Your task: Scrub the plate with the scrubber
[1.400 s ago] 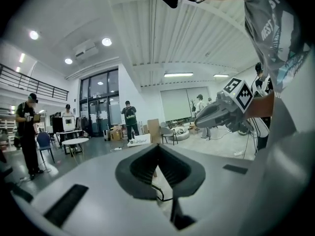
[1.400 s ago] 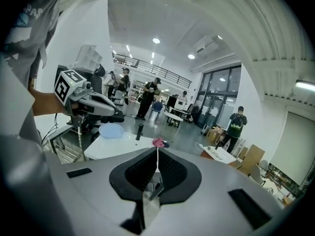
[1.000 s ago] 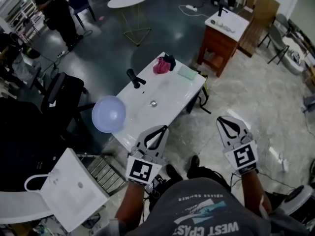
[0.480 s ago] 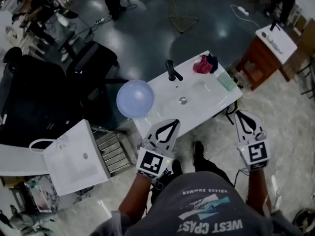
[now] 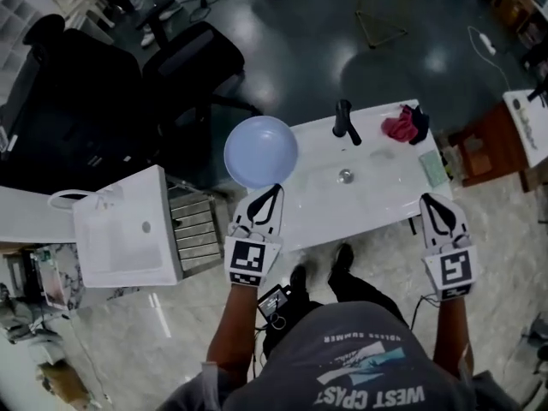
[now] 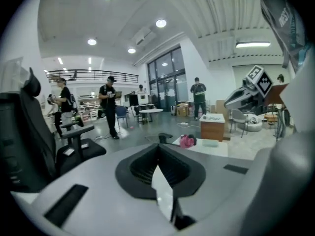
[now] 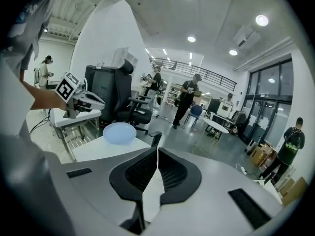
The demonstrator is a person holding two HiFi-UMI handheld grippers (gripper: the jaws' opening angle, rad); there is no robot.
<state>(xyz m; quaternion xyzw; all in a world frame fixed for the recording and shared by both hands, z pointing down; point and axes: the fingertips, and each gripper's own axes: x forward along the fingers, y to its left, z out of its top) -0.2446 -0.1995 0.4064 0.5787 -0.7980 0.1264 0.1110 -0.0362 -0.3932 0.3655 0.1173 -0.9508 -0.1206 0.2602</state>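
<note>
A pale blue plate point(image 5: 261, 151) rests on the left end of a white sink counter point(image 5: 377, 208); it also shows in the right gripper view point(image 7: 119, 132). A flat green scrubber point(image 5: 434, 168) lies at the counter's right end, next to a pink and dark cloth point(image 5: 404, 124). My left gripper point(image 5: 274, 190) hovers at the counter's near edge just below the plate, shut and empty. My right gripper point(image 5: 428, 200) hangs by the counter's right near corner, close to the scrubber, shut and empty. The left gripper view shows the cloth point(image 6: 187, 140) and the scrubber point(image 6: 209, 142) ahead.
A black faucet point(image 5: 345, 120) and a drain point(image 5: 345, 175) sit mid-counter. A second white basin point(image 5: 128, 225) on a metal rack point(image 5: 195, 234) stands to the left. Black office chairs point(image 5: 184, 62) are behind, a wooden cabinet point(image 5: 488, 148) to the right. People stand further off.
The view has swung so the counter lies straight across it. Both grippers have come in to its near edge, the left under the plate, the right by the scrubber end. Both stayed shut.
</note>
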